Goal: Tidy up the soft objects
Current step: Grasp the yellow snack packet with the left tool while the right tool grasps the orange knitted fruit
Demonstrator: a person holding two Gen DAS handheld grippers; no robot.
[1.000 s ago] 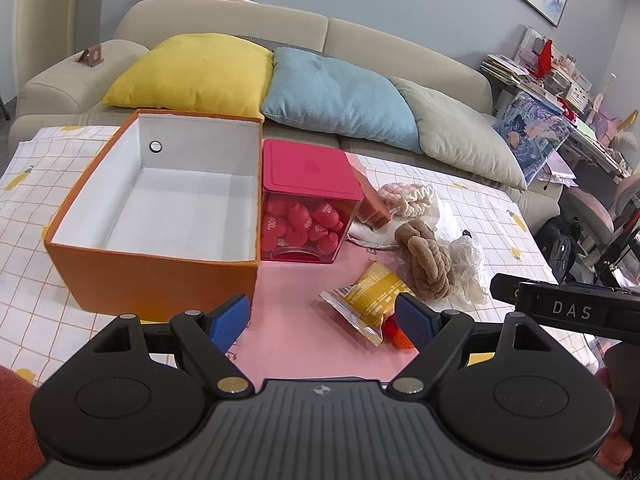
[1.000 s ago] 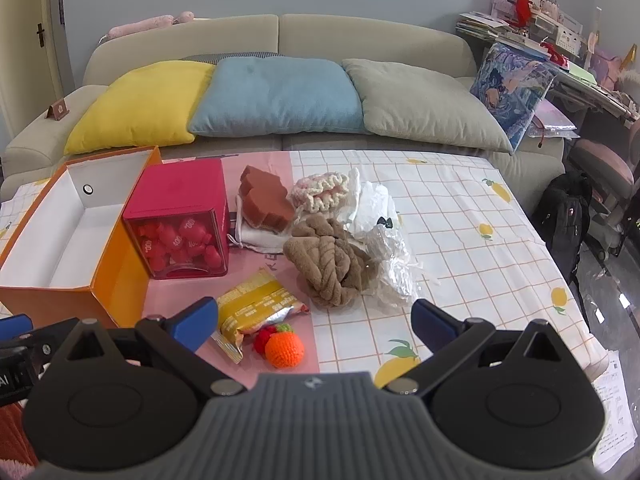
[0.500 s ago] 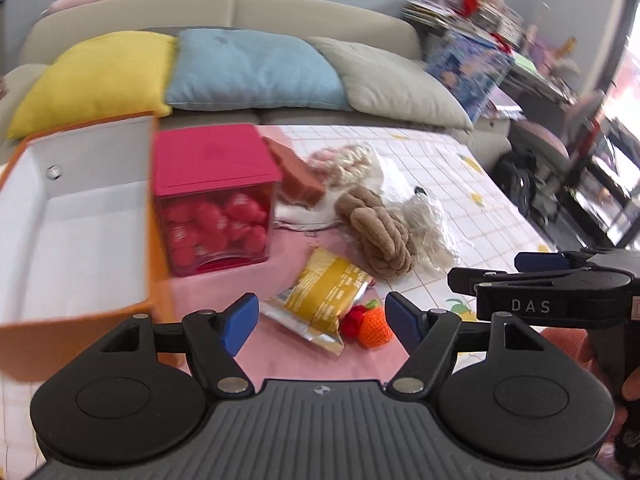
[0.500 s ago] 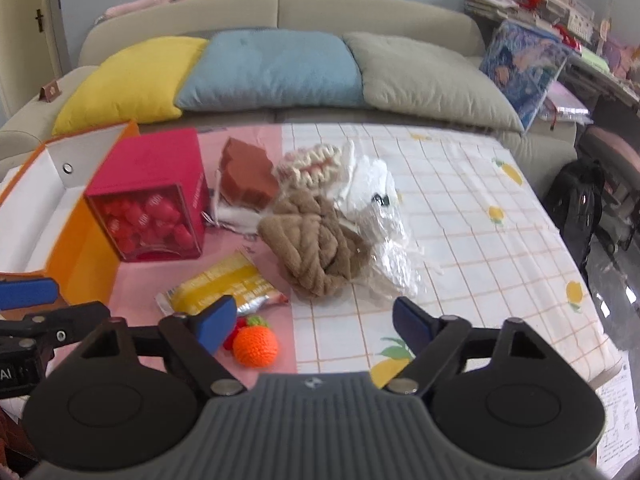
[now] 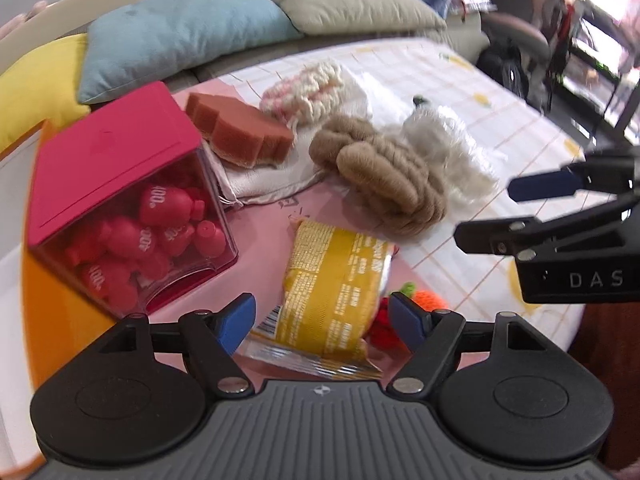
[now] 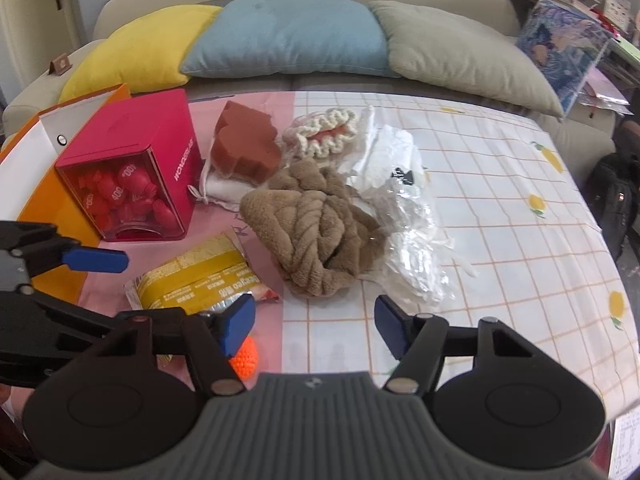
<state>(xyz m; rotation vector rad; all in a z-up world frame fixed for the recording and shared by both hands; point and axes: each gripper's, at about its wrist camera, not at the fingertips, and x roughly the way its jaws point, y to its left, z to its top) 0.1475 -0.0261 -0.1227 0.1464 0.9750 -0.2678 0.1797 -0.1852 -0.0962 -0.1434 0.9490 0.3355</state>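
Soft objects heaped at mid-worktop, none yet stowed: brown knotted plush rope [image 6: 316, 232] touching crumpled clear plastic wrap [image 6: 412, 256]; cream-and-pink crocheted piece [image 6: 324, 132] behind it; rust-red sponge [image 6: 246, 148] lying on a white cloth pouch [image 6: 218, 190]; yellow snack packet [image 5: 332, 292] nearest the viewer, partly covering a small orange crocheted ball [image 6: 244, 354] and a red knitted piece [image 5: 380, 326].

Orange storage box [image 6: 52, 196] at far left, white interior bare as far as visible, part of it out of frame; red-lidded clear container [image 6: 132, 180] of red figurines just beside it.

Left tool [image 5: 322, 322] with jaws wide and opening slightly, straddling the lower end of the snack packet, blue pads [image 5: 236, 322] not pressing on it; nothing gripped.

Right tool [image 6: 316, 326] with jaws at medium width and closing, only bare checked tablecloth [image 6: 500, 208] between them, orange ball just beside the left pad; nothing gripped.

Progress judged as the very start: first pick not yet made; every soft object left to move, presumably into the orange box.
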